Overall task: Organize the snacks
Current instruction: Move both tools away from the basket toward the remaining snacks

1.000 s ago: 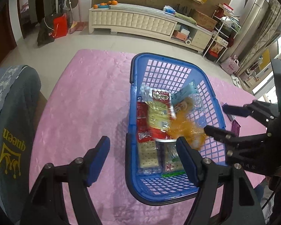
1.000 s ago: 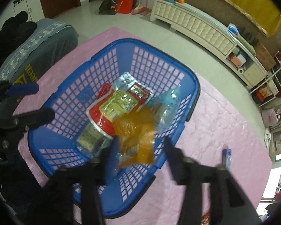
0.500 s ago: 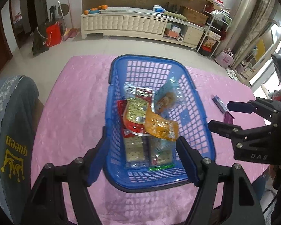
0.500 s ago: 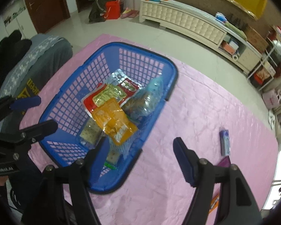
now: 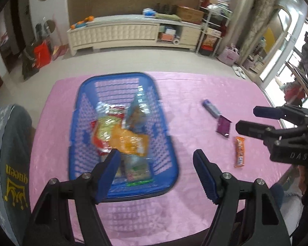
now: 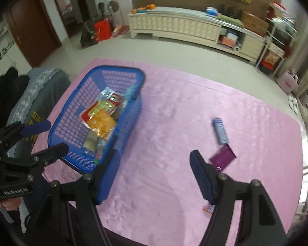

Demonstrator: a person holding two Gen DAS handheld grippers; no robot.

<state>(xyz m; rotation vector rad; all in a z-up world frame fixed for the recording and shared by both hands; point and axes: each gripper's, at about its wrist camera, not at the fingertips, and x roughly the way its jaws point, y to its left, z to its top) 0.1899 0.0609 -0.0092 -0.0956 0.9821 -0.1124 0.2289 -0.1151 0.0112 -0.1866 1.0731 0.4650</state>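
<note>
A blue mesh basket (image 5: 123, 190) heaped with snack packets, an orange packet (image 5: 129, 141) on top, sits on the pink tablecloth (image 6: 174, 112); left gripper (image 5: 156, 172) and right gripper (image 6: 152, 170) both spread, empty

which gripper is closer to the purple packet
Right. The right gripper is open with one finger's tip just beside the purple packet. The left gripper is open over the near end of the blue basket, farther off.
</note>
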